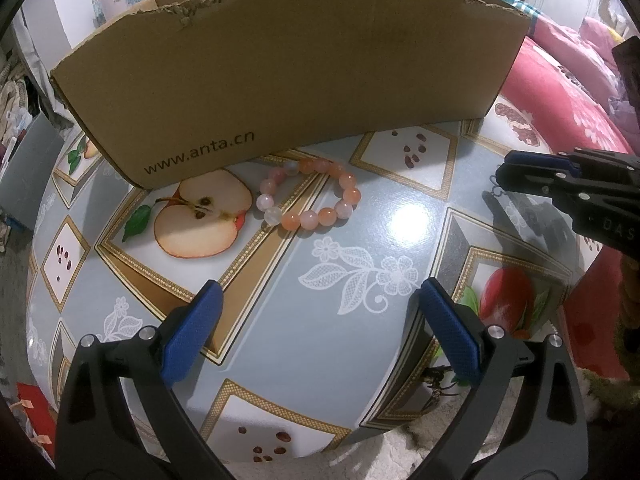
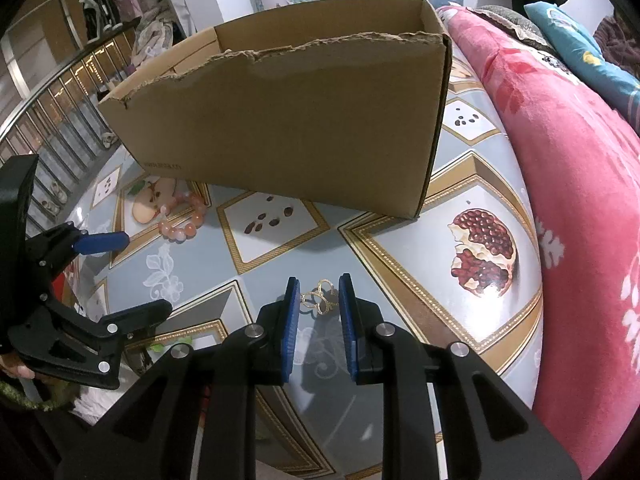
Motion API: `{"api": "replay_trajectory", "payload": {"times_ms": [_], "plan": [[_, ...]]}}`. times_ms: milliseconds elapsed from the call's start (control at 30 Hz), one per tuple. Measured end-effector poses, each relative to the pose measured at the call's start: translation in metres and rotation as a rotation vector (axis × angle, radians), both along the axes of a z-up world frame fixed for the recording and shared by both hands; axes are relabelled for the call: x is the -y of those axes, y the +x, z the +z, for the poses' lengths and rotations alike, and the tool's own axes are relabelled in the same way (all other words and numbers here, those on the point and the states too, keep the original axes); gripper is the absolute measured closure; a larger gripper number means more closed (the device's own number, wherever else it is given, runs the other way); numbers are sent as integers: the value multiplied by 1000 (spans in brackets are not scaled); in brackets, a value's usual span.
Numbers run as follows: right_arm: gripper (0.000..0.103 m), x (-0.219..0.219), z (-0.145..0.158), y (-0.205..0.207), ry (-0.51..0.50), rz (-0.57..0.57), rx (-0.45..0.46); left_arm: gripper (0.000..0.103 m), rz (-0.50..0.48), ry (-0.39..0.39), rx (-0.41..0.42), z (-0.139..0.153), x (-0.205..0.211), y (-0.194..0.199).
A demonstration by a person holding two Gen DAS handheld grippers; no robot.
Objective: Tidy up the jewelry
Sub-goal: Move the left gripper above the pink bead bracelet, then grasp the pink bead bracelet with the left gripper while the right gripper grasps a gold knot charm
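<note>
Left wrist view shows the left gripper (image 1: 320, 292) with its jaws wide apart and nothing between them, hanging over the table (image 1: 280, 340) near the bracelet (image 1: 310, 196). It looks ready to reach for those pink and orange beads, which lie flat just in front of the box (image 1: 280, 80). On the right, the right gripper (image 2: 319, 294) has its jaws close together around a small gold ring (image 2: 320, 298) on the table. I cannot tell if the pads already press on the ring. The box stands open at the far side, likely so the jewelry can go in.
</note>
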State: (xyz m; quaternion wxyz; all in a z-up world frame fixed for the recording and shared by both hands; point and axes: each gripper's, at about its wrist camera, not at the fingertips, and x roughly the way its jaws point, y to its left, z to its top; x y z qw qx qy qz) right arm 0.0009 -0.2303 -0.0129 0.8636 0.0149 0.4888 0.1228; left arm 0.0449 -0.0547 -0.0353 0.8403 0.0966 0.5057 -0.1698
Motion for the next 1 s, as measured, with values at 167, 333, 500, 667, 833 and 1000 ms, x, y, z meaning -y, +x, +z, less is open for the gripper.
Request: {"api": "replay_trajectory", "payload": {"times_ms": [167, 333, 500, 667, 833, 1000], "plan": [[83, -1, 0, 0, 4, -5, 0, 8, -11, -54, 43, 4, -10, -1], [83, -1, -1, 0, 9, -11, 1, 8, -25, -122, 120, 16, -18, -1], [83, 2, 0, -1, 17, -19, 3, 21, -117, -154, 201, 31, -6, 0], [83, 5, 0, -2, 31, -28, 8, 44, -175, -136, 193, 28, 10, 8], [83, 8, 0, -3, 40, -41, 10, 57, -210, -112, 181, 22, 17, 13], [83, 10, 0, -3, 44, -46, 10, 61, -212, -88, 162, 17, 16, 18]]}}
